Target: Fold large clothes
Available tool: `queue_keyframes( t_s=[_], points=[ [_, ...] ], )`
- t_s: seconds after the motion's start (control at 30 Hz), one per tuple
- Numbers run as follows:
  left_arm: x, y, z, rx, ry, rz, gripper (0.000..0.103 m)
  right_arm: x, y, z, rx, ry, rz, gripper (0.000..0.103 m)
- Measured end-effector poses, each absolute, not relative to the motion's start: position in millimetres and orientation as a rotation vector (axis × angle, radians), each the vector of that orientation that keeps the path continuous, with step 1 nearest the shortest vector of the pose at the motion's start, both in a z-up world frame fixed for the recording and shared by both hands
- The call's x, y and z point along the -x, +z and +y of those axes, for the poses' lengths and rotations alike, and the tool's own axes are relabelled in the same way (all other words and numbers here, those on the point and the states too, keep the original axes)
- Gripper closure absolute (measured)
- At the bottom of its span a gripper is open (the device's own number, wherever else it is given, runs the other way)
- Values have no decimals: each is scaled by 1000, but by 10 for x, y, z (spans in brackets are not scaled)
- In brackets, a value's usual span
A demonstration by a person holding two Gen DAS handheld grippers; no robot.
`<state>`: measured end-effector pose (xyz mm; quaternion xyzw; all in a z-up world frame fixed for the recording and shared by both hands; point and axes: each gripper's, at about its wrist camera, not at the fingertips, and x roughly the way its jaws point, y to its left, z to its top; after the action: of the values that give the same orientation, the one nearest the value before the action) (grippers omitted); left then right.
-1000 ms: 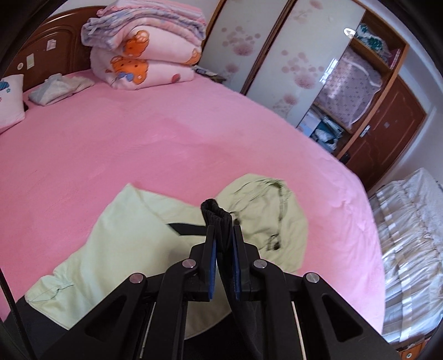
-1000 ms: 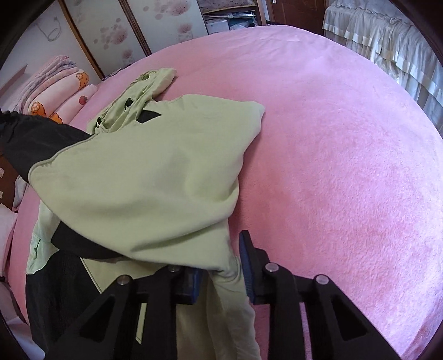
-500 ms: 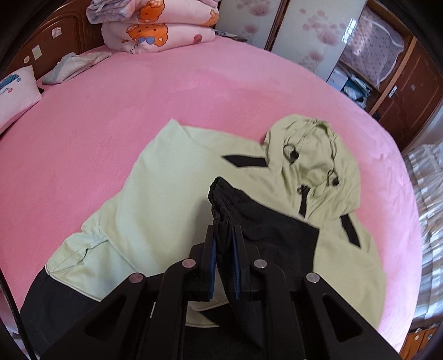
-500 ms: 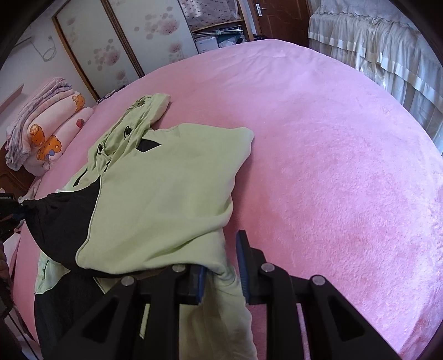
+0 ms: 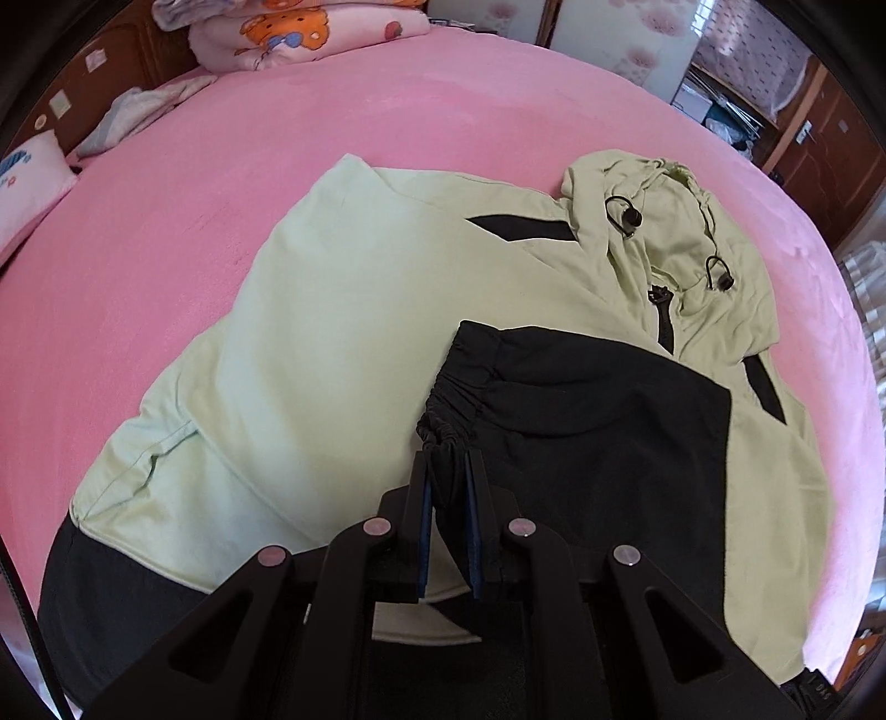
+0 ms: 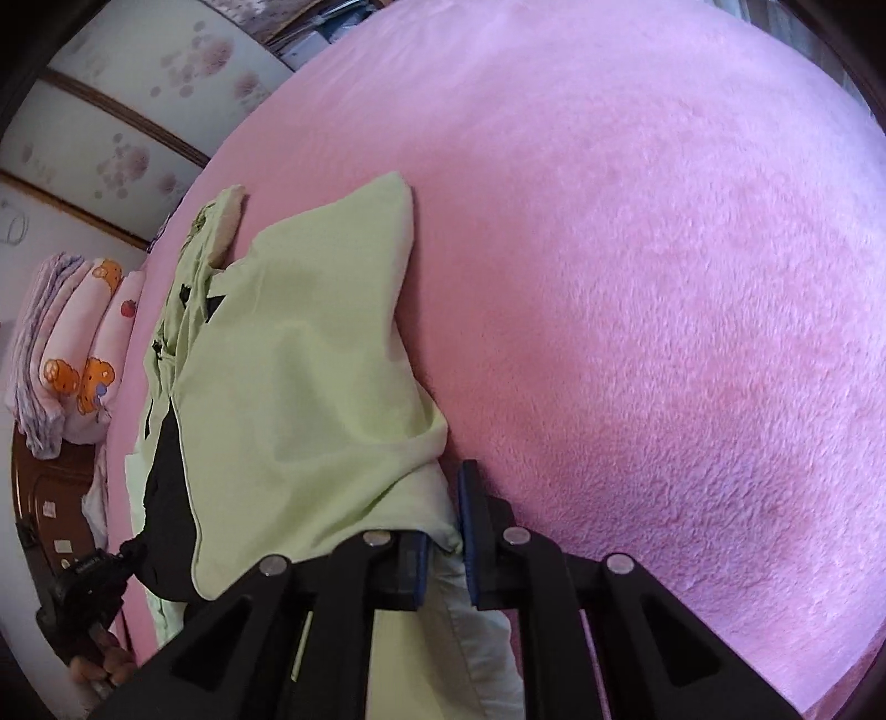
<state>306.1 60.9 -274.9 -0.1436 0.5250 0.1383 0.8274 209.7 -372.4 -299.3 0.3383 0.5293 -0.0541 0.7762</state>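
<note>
A light green hoodie (image 5: 343, 343) with black panels lies spread on the pink bed (image 5: 166, 221), its hood (image 5: 681, 249) at the far right. One black sleeve (image 5: 598, 421) is folded across the chest. My left gripper (image 5: 448, 482) is shut on that sleeve's gathered black cuff (image 5: 451, 421), low over the garment. In the right wrist view the hoodie (image 6: 299, 387) runs away to the upper left. My right gripper (image 6: 443, 526) has a green fold between its jaws, which are closing on it; the fabric drapes over the left finger. The left gripper (image 6: 94, 576) shows at the lower left, in a hand (image 6: 105, 664).
Stacked cartoon-print quilts (image 5: 288, 27) and a folded cloth (image 5: 138, 111) lie at the bed's head, with a pillow (image 5: 22, 188) at the left edge. Flowered sliding doors (image 5: 626, 39) and a wooden cabinet (image 5: 819, 127) stand beyond. Bare pink blanket (image 6: 664, 277) lies right of the hoodie.
My left gripper came down with the black cuff, laying the sleeve across the hoodie's front. The right gripper rolled, and its jaws narrowed around the green fold.
</note>
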Motion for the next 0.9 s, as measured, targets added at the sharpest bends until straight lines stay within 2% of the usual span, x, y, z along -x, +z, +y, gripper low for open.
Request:
queue_keyframes(
  t_s=[0.13, 0.33, 0.4, 0.5, 0.67, 0.87, 0.9],
  points=[
    [-3183, -2820, 659, 286, 298, 1106, 94, -2102, -2995, -3635, -704, -105, 1165, 94],
    [-3212, -2979, 921, 427, 336, 1144, 92, -2108, -3057, -3537, -703, -86, 1215, 94],
    [-3195, -2973, 911, 403, 342, 1147, 89, -2107, -3025, -3512, -688, -101, 1229, 92],
    [-3171, -2893, 846, 340, 356, 1153, 82, -2064, -2947, -3515, -667, -122, 1252, 86],
    [-3052, -2664, 678, 242, 338, 1145, 75, -1932, -2789, -3520, -658, -138, 1269, 86],
    [-2853, -2423, 270, 159, 143, 1127, 74, -1764, -2553, -3400, -600, -87, 1235, 87],
    [-2830, -2407, 200, 162, 99, 1129, 74, -1751, -2504, -3366, -588, -71, 1211, 90]
  ],
)
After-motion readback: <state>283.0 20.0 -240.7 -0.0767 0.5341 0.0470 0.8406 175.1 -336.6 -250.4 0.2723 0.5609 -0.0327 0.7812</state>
